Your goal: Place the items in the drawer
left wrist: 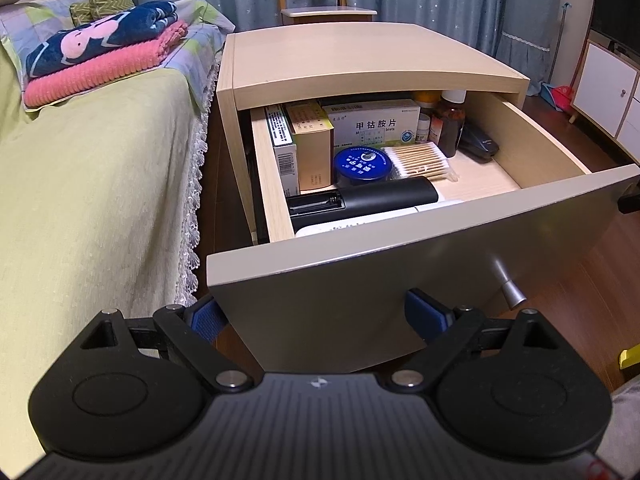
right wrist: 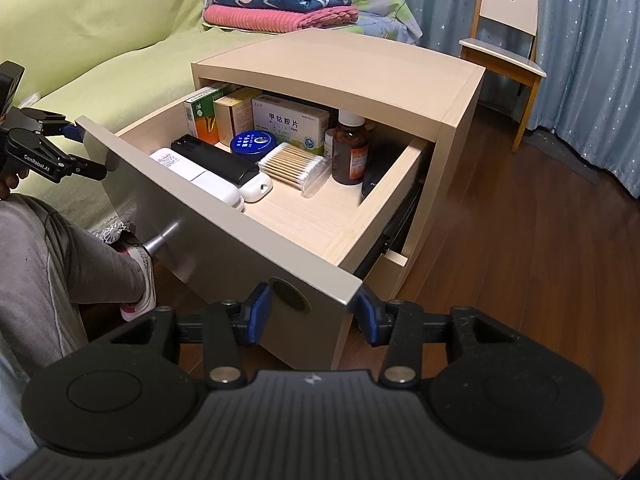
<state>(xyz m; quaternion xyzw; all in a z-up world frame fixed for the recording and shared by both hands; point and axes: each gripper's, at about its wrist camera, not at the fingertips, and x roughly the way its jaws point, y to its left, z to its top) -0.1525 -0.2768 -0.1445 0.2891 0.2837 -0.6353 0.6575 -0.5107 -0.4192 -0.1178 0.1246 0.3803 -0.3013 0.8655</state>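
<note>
My left gripper (left wrist: 316, 316) and right gripper (right wrist: 312, 314) both have jaws apart. Each straddles a near corner of the open drawer (right wrist: 224, 236).

We're in a home bedroom here: a bed (left wrist: 100, 168) under a green cover with lace trim, folded blankets (left wrist: 104, 52) stacked on it, and a wooden nightstand (left wrist: 360, 60) just beside. Blue star-print curtains (right wrist: 592, 60) hang behind a wooden chair (right wrist: 508, 20). Dark wood flooring (right wrist: 520, 240); possibly a TV cabinet (left wrist: 608, 88) at the edge.
</note>
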